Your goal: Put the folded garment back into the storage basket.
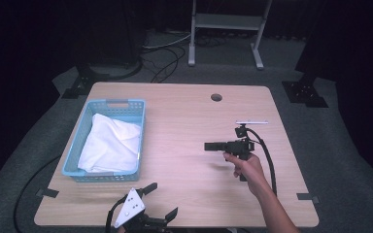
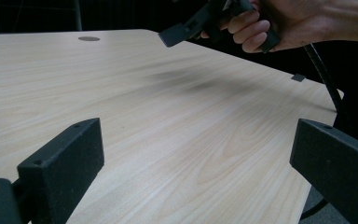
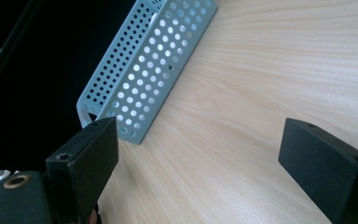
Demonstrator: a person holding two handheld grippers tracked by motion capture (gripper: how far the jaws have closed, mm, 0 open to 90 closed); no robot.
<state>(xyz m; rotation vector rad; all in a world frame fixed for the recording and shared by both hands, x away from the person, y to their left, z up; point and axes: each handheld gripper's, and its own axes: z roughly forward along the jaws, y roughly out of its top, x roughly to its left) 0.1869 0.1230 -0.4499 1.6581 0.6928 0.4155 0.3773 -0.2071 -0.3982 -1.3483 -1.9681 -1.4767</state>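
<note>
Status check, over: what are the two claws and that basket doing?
Both claws, left and right, open, empty. White cloth in blue basket, untouched. Nothing between.

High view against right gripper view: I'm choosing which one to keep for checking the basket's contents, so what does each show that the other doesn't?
The high view alone looks into the blue basket and shows the white cloth lying inside it, plus both open grippers: the left gripper at the near edge and the right gripper held above the table. The right gripper view alone shows the basket's perforated side wall close up, framed by its own parted jaws. Both share the basket and the wooden tabletop.
</note>
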